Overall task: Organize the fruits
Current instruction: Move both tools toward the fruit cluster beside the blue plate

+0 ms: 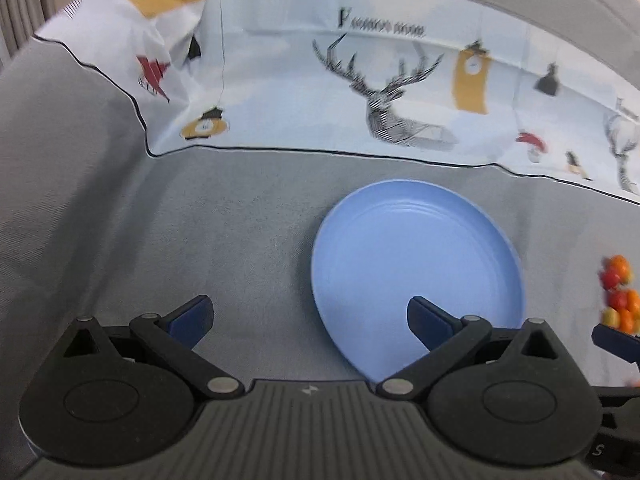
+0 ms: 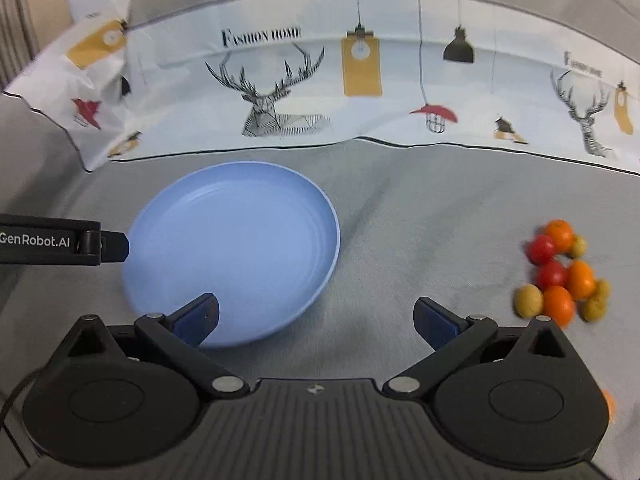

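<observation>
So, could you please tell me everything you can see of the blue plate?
The blue plate is round, pale blue, with a raised rim and faint concentric rings inside; it looks like matte plastic. It lies flat and upright on the grey cloth, with nothing in it. The printed cloth lies beyond it, and the fruit pile sits apart to its right. The left gripper and right gripper are near it, jaws open, but whether either touches it is unclear.
</observation>
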A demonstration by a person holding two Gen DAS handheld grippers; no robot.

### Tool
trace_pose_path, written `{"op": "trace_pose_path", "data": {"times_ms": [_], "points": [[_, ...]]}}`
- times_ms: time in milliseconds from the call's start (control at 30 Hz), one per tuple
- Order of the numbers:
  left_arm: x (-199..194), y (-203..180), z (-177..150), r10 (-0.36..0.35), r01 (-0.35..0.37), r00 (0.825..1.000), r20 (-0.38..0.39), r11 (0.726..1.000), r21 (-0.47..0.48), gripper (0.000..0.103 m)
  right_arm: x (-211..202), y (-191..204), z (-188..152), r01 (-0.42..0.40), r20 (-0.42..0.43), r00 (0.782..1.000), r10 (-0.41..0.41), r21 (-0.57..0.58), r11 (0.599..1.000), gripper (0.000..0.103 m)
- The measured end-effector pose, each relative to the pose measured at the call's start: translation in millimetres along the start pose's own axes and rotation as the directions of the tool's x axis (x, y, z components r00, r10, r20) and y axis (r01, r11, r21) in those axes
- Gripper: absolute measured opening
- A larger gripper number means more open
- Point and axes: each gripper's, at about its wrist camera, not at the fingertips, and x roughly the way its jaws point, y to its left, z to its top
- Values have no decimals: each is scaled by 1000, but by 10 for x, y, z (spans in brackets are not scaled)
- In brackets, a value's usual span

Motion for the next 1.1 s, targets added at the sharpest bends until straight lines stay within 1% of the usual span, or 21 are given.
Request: {"op": "trace_pose_path", "data": {"times_ms": [100, 167, 233, 333, 367, 400, 433, 467, 567, 600, 733, 800, 833, 900, 967, 1033, 1100], "points": [[287, 20, 111, 6, -6, 999, -37, 1000, -4, 103, 391, -15, 183, -11, -39, 999, 10, -22, 1000, 103], [431, 35, 137, 30, -30, 998, -54, 1000, 5, 103, 629, -29, 310, -17, -64, 998, 15, -36, 999, 103], [520, 81, 129, 47, -47, 997, -68, 999, 5, 103, 819, -43, 425, -40, -90, 995, 34, -59, 997, 103], [588, 185, 55, 65, -65, 994, -92, 998, 6, 103, 1044, -12, 591, -73, -106, 992, 63, -90, 993, 103], [606, 226, 20, 71, -70, 992, -100, 997, 10, 103, 1103, 9, 647, -104, -109, 990, 94, -94, 990, 103], [601, 267, -12, 59, -59, 994, -95, 998, 6, 103, 1140, 28, 687, -139, -118, 985, 127, -95, 986, 103], [583, 300, -34, 47, -47, 995, -93, 999, 0, 103, 1196, 63, 720, -195, -143, 973, 180, -97, 976, 103], [562, 324, -61, 54, -54, 994, -97, 999, -2, 103, 1227, 97, 730, -239, -166, 961, 221, -98, 966, 103], [486, 375, -158, 65, -65, 993, -96, 998, 8, 103, 1231, 214, 670, -292, -199, 943, 266, -116, 949, 103], [458, 391, -200, 64, -64, 993, -96, 998, 11, 103, 1193, 250, 620, -309, -205, 938, 281, -121, 943, 103], [282, 442, -456, 43, -40, 993, -109, 999, 31, 103, 933, 366, 334, -344, -218, 926, 308, -152, 926, 103], [166, 432, -587, 48, -42, 994, -102, 997, 62, 103, 781, 378, 189, -359, -223, 919, 325, -138, 923, 103], [96, 422, -644, 53, -46, 994, -91, 996, 73, 103, 703, 363, 148, -358, -220, 919, 326, -123, 926, 102], [-111, 412, -717, 50, -46, 997, -53, 995, 83, 103, 463, 322, 59, -318, -159, 939, 304, -76, 945, 103], [-363, 394, -744, 30, -29, 999, -11, 997, 74, 103, 106, 280, 26, -260, -64, 964, 257, -59, 964, 103], [-595, 365, -738, 11, -12, 1000, 18, 998, 68, 103, -241, 258, 18, -217, 27, 975, 219, -67, 974, 103], [-843, 298, -749, 1, -5, 999, 48, 997, 78, 103, -640, 251, -6, -172, 120, 976, 183, -94, 981, 103]]}}
